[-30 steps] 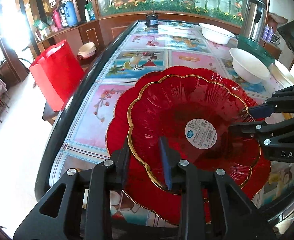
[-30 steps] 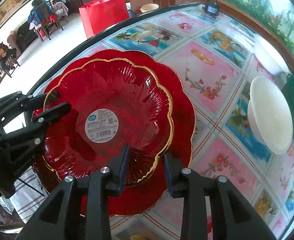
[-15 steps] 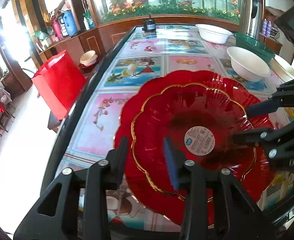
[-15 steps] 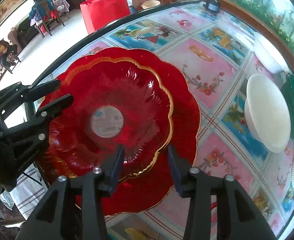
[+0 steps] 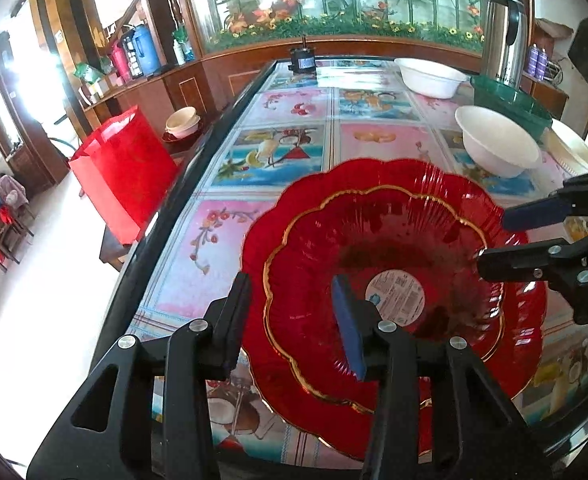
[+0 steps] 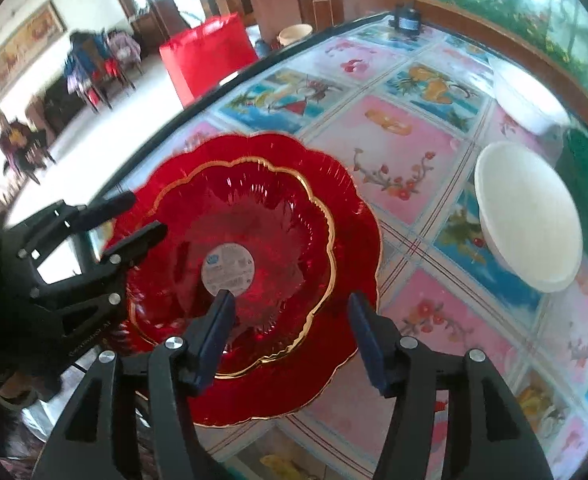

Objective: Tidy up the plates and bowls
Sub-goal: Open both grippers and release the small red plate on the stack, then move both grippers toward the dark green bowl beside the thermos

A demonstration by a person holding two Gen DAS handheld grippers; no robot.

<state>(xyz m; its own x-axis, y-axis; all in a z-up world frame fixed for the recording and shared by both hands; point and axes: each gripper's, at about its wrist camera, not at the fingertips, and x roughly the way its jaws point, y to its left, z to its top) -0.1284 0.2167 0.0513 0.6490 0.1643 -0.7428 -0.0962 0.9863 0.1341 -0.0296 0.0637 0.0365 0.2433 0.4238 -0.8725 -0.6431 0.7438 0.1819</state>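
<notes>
With the small red plate point(image 5: 377, 264) nested on the big plate point(image 5: 262, 240) at the table's near end, both grippers point(image 5: 294, 312) point(image 6: 290, 332), jaws opening astride its rim, should clear it before lifting away.

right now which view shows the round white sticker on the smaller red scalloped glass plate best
The left wrist view: the round white sticker is sharp, its print visible, on the smaller red scalloped glass plate. The right wrist view shows it whole but motion-blurred, just beyond a fingertip.
</notes>
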